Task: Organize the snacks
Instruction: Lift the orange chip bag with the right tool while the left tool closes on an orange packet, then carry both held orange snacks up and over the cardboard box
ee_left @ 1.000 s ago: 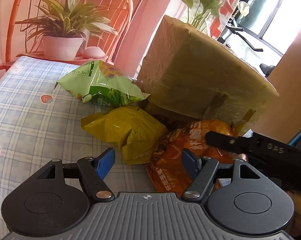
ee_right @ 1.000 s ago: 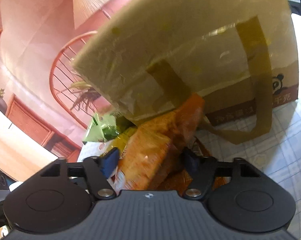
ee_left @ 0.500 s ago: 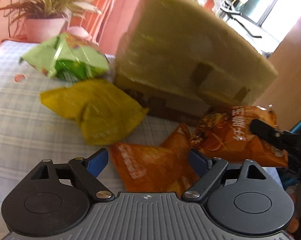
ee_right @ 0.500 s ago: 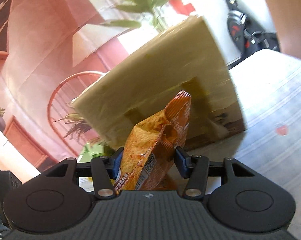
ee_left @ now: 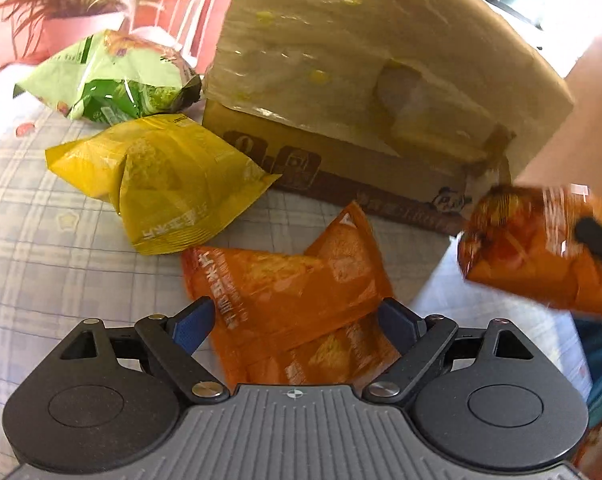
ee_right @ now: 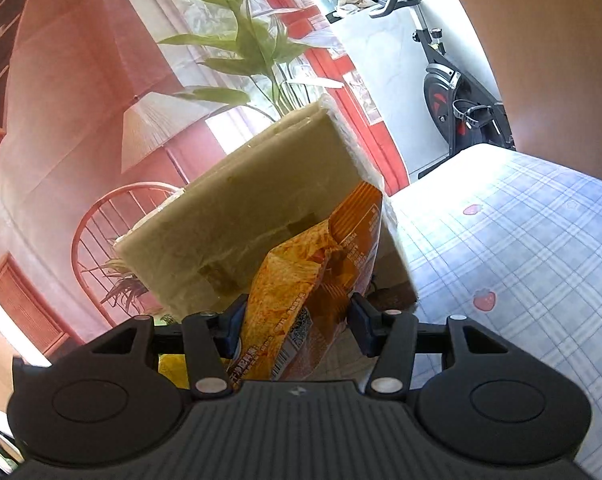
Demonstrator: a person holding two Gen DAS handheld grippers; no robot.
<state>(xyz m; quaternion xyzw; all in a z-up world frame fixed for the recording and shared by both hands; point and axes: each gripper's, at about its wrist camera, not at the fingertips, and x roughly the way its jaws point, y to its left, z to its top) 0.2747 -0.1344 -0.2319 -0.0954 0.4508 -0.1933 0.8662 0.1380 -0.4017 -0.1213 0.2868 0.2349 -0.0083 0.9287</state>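
My right gripper [ee_right: 295, 322] is shut on an orange snack bag [ee_right: 313, 280] and holds it up in front of the cardboard box [ee_right: 241, 220]. The same bag [ee_left: 541, 240] shows blurred at the right of the left wrist view, raised above the cloth. My left gripper [ee_left: 297, 316] is open, with its fingers either side of a second orange snack bag [ee_left: 293, 292] that lies on the checked cloth. A yellow bag [ee_left: 169, 180] and a green bag [ee_left: 113, 80] lie further left. The box [ee_left: 381, 72] stands behind them.
The blue checked tablecloth [ee_left: 41, 260] with strawberry prints covers the table [ee_right: 521, 260]. A potted plant [ee_left: 81, 20] stands at the back left beside a red chair. An exercise bike [ee_right: 461, 92] stands beyond the table's far edge.
My right gripper has lifted its orange bag off the pile and up beside the box. My left gripper has moved forward over the second orange bag, still open.
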